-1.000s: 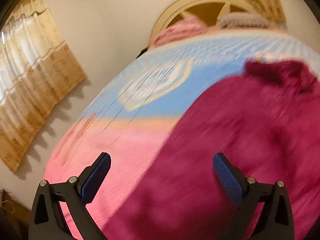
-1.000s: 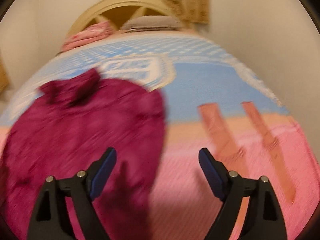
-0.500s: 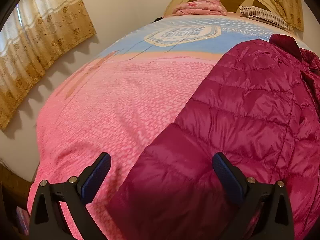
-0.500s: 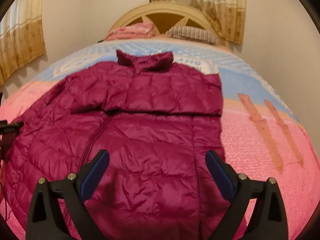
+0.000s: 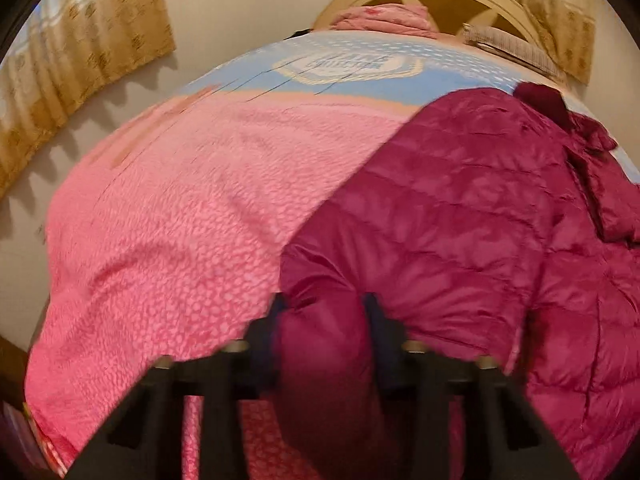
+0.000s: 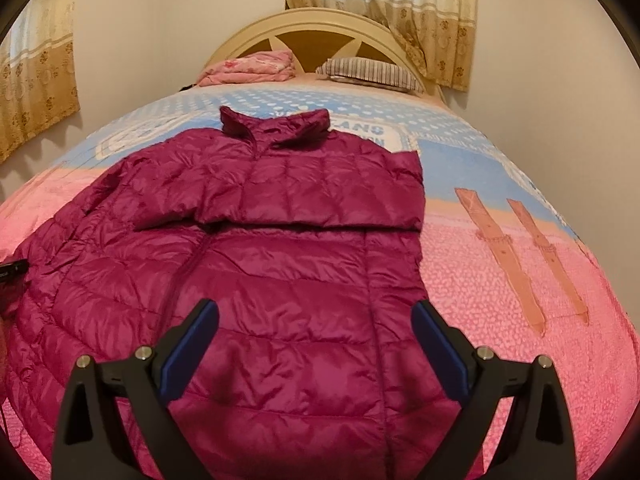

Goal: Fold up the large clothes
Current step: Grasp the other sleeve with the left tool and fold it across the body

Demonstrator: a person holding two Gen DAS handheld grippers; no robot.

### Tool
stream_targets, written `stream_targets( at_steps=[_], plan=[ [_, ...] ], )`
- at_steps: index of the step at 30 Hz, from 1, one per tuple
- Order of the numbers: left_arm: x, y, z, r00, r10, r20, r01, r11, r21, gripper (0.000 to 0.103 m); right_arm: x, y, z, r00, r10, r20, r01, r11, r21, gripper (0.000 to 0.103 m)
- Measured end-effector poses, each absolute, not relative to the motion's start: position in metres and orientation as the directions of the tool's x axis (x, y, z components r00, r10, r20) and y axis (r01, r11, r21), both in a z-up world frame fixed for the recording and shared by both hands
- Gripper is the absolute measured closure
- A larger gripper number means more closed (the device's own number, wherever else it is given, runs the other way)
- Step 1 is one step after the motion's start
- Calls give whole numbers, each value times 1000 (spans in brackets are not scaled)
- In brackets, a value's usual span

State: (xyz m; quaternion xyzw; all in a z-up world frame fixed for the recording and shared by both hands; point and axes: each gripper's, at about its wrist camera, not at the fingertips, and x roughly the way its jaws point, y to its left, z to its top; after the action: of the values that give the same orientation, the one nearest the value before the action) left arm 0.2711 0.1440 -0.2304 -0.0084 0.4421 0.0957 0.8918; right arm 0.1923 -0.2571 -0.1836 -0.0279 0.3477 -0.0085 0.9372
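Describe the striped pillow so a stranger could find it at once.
Start at the bed's cream arched headboard on the far wall. Just in front of it, on its right half, lies the striped pillow. Unlike the folded pink blanket beside it, it is grey-and-white striped and flat, well beyond the magenta puffer jacket.

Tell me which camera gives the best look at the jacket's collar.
The right wrist view. There the magenta jacket lies spread across the bed, and its collar stands whole and sharp at the far end. The left wrist view shows only a blurred sliver of the collar at the right edge, past the jacket's bulk.
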Motion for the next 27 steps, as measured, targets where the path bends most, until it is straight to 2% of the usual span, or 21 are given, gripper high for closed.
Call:
stream_targets(
  at_steps=[3,11,18,23,27],
  plan=[
    [269,142,-220,609,180,-772,-177,980,88,82,191,-256,-178,769,-42,-638,-1,998,-68,4],
    [260,141,-154,714,279,-642,-208,960,187,84,193,-269,-174,771,-127,-624,53,989,-136,4],
    [283,93,-79,806,306,-506,-185,944,275,85,197,-297,-172,758,-192,-623,109,980,-169,4],
    [296,10,-51,862,205,-465,-73,956,285,85,194,-330,-169,751,-232,-619,170,973,-159,4],
    [303,-69,-48,889,112,-444,33,952,305,85,186,-361,-168,745,-258,-615,226,965,-131,4]
  ],
)
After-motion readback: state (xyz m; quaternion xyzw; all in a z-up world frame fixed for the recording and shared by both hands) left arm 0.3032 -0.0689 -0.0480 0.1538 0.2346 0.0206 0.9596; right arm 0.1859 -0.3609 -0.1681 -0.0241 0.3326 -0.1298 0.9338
